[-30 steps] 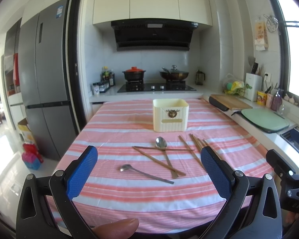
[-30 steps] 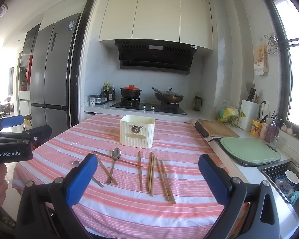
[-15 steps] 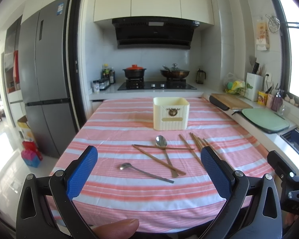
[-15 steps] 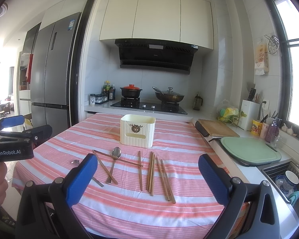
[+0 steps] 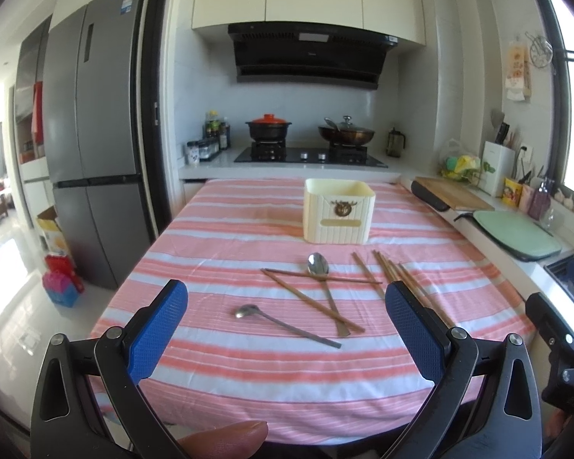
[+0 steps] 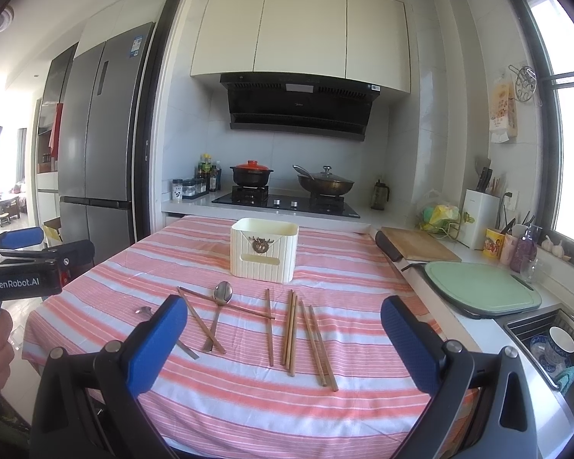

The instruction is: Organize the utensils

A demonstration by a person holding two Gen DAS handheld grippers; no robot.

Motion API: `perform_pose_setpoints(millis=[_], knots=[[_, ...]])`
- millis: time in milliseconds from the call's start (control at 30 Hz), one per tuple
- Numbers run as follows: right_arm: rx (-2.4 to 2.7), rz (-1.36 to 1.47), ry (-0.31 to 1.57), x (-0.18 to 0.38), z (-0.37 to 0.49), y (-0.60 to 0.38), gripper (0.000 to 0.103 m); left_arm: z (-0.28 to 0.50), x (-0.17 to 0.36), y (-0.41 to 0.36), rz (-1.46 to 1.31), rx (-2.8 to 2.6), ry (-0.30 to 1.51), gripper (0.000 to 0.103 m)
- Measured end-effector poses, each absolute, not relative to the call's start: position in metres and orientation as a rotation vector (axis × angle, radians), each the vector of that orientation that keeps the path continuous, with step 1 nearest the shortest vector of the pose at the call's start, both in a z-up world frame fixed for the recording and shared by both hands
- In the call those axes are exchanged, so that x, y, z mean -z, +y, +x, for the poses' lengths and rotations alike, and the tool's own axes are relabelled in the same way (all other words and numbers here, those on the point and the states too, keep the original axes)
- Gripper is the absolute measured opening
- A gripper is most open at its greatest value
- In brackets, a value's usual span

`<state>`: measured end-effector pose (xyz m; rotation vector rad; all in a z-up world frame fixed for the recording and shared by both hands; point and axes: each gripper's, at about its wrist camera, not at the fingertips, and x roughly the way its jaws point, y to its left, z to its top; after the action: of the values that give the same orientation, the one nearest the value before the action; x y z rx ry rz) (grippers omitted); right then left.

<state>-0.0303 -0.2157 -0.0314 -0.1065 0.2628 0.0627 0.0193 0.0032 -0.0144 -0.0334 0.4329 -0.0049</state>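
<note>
A cream utensil holder [image 5: 338, 211] [image 6: 264, 250] stands upright mid-table on the pink striped cloth. In front of it lie a large metal spoon [image 5: 318, 266] [image 6: 222, 293], a small spoon [image 5: 283, 325] [image 6: 144, 310], two crossed wooden chopsticks [image 5: 312, 300] [image 6: 201, 319] and several more chopsticks [image 5: 392, 271] [image 6: 292, 334] side by side to the right. My left gripper [image 5: 287, 329] is open above the near table edge, short of the small spoon. My right gripper [image 6: 283, 340] is open too, over the parallel chopsticks, holding nothing.
A counter runs along the right with a wooden cutting board [image 6: 417, 244], a green board [image 6: 482, 290] and a sink [image 6: 551, 344] holding dishes. The stove with pots [image 6: 287, 183] is behind the table, the fridge [image 6: 99, 145] at the left. A thumb [image 5: 225, 438] shows at the bottom.
Both views have barely shifted; the left wrist camera has tilted slightly, so the table sits a little lower in frame. Both grippers stay open and the utensils have not moved.
</note>
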Motion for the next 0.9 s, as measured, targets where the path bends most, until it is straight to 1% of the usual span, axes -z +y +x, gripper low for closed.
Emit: perform_pose_setpoints(millis=[467,733,900], knots=[[-0.056,-0.090,0.293,0.032,-0.020,-0.221,0.103,0.041,0.024,0.004,-0.026,-0.019,0.502,0.103],[-0.016,-0.082,0.314,0.037,-0.001,-0.237,0.103,0.080,0.055,0.015,-0.065,-0.066,0.631,0.103],[0.033,-0.081,0.322,0.040,0.018,-0.255,0.103,0.106,0.070,0.012,-0.057,-0.091,0.669,0.103]])
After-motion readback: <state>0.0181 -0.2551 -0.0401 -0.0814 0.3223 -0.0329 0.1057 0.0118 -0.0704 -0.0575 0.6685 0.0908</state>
